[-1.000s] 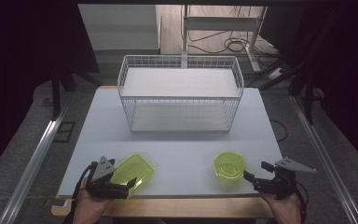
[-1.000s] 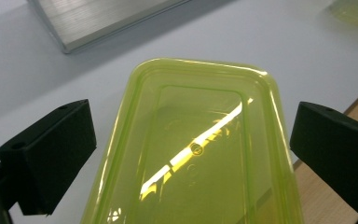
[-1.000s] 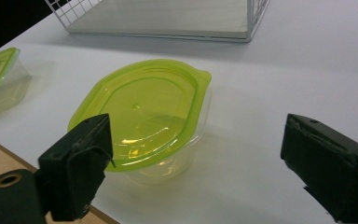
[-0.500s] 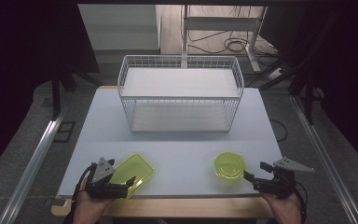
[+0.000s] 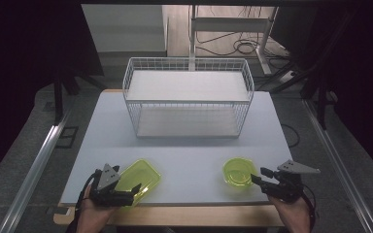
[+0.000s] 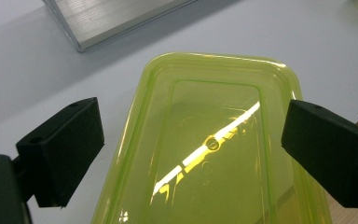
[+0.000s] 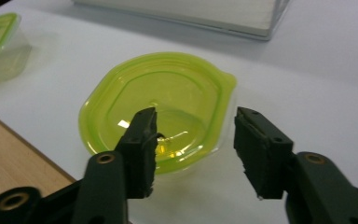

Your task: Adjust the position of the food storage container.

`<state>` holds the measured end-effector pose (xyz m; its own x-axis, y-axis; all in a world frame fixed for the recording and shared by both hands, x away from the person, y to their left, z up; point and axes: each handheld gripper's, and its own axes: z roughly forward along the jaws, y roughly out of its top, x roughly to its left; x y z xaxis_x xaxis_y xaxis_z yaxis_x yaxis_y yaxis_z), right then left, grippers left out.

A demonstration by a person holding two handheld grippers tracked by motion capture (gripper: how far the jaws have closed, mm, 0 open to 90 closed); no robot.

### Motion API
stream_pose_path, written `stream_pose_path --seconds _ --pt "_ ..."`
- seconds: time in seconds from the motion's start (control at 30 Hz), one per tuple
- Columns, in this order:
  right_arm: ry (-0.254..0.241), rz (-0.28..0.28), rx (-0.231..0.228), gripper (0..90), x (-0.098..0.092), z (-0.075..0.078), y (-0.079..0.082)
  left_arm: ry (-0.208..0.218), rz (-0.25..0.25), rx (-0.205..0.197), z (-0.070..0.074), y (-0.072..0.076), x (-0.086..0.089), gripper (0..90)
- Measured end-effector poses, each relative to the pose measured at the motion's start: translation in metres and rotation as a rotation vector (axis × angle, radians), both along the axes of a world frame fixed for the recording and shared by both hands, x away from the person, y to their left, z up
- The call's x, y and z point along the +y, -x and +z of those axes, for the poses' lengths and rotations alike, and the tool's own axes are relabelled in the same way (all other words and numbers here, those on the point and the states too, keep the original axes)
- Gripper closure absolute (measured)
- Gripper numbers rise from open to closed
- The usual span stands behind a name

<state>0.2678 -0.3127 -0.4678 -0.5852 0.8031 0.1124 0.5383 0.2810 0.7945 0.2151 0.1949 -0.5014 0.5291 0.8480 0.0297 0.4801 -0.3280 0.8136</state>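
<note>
A rectangular yellow-green container (image 5: 141,175) (image 6: 214,121) sits at the table's near left. My left gripper (image 5: 135,191) (image 6: 193,140) is open, one jaw on each long side of it, and I see no pad pressing. A round yellow-green container (image 5: 238,171) (image 7: 168,93) sits at the near right. My right gripper (image 5: 258,175) (image 7: 193,130) reaches its near rim. Its jaws have just been closing and stand half apart. One jaw hangs over the bowl's inside, the other outside the rim. The rim is between them, ungripped.
A white wire rack (image 5: 187,97) with two shelves stands at the back middle of the white table (image 5: 189,150). Its base shows at the top of both gripper views (image 6: 107,18) (image 7: 191,11). The wooden front edge (image 7: 14,158) lies close under both hands.
Both hands stay where they were at the front edge. The right gripper's jaws look slightly closer together at the round container's rim.
</note>
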Motion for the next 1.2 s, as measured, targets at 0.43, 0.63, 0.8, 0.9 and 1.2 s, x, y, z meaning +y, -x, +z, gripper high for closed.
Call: stream_pose_path --seconds 0.43,0.63,0.8,0.9,1.2 --pt "0.082 0.125 -0.008 84.2 0.038 0.007 -0.007 0.007 0.009 0.007 0.000 -0.001 0.001 7.0" --pt "0.077 0.169 0.017 89.4 0.056 0.008 -0.014 0.005 0.011 0.009 0.000 -0.001 0.001 7.2" --pt "0.089 0.218 0.027 89.3 0.072 0.007 -0.018 0.003 0.012 0.009 0.000 -0.001 0.001 7.3" --pt "0.087 0.249 0.025 89.3 0.082 0.007 -0.018 0.003 0.011 0.006 0.000 -0.001 0.001 7.4" --pt "0.097 0.285 0.045 89.4 0.101 -0.001 -0.019 0.003 0.012 0.005 0.000 -0.001 0.001 7.4"
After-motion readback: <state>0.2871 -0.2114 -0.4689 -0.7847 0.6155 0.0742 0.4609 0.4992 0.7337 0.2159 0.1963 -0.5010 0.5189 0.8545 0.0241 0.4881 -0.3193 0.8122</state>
